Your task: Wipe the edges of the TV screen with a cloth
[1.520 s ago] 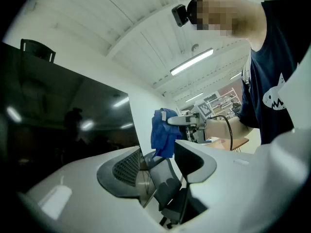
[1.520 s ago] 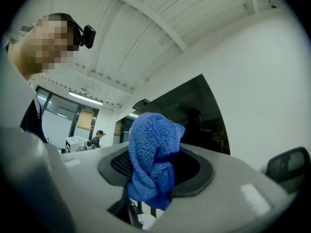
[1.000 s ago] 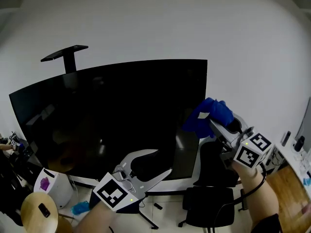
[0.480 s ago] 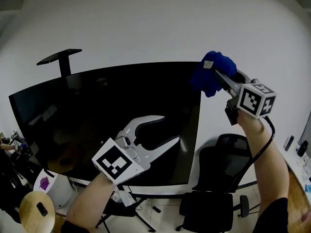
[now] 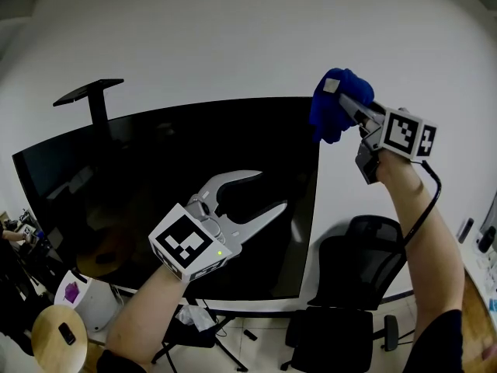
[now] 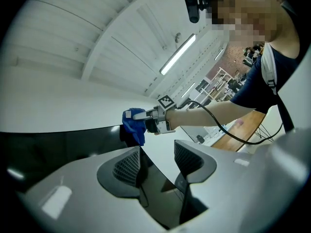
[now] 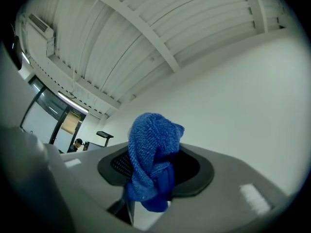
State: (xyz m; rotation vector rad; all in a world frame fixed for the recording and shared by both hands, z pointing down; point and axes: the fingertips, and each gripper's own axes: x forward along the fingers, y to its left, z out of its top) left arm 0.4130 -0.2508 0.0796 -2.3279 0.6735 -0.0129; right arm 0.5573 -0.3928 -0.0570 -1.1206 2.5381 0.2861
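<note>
In the head view, the right gripper is raised at the far right, and its jaws are clamped on a bunched blue woven cloth. The cloth sits right at the upper right corner of the large black flat TV screen, overlapping the top of the screen's right edge; whether it actually presses on the frame cannot be told here. The left gripper hangs lower and to the left, in front of the lower right part of the dark panel and well apart from the cloth, with its two grey jaws spread and nothing between them. A black office chair stands below the right arm, near the screen's lower right corner. A black stand rises beyond the screen's upper left, against the white wall. In the left gripper view, the jaws stand apart with only the screen's dark surface showing through the gap. Farther off, the cloth hangs from the other tool's tips at the end of the screen's top edge. In the right gripper view, the cloth fills the space between the ribbed pads. It is pinched there, bulging above them and drooping below, with the wall beyond it.
</note>
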